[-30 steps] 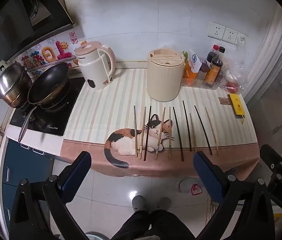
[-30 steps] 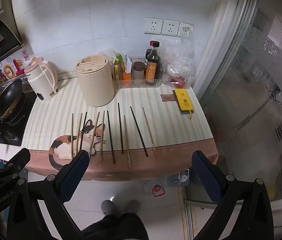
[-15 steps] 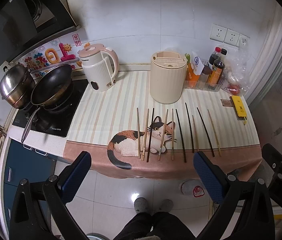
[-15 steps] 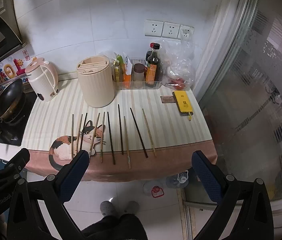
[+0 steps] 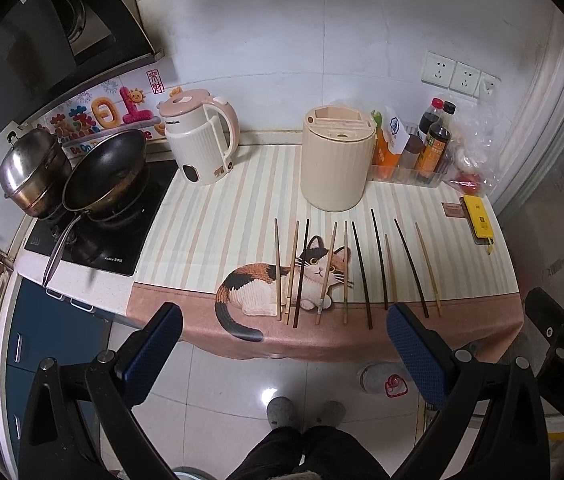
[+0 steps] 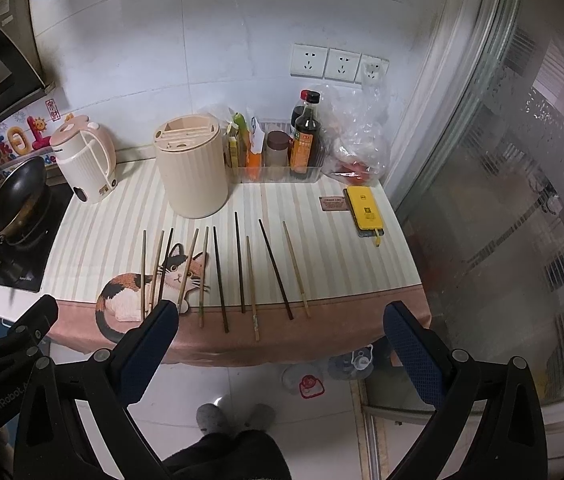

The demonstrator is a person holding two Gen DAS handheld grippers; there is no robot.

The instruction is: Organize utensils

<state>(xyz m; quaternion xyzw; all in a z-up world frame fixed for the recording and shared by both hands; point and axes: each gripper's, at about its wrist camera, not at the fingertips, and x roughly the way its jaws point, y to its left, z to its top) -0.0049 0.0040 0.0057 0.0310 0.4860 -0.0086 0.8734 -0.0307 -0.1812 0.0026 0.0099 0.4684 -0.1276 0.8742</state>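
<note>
on the striped cat-print mat (image 5: 218, 232), ten chopsticks (image 5: 362, 276) are laid side by side before the beige utensil holder (image 5: 338, 160), their near tips close to the counter's front edge. the steel pot (image 5: 32, 172) is seen whole only from the left wrist, the frosted glass door (image 6: 522, 200) only from the right. both the left gripper (image 5: 282, 344) and right gripper (image 6: 280, 344) are held spread and empty above open floor.
</note>
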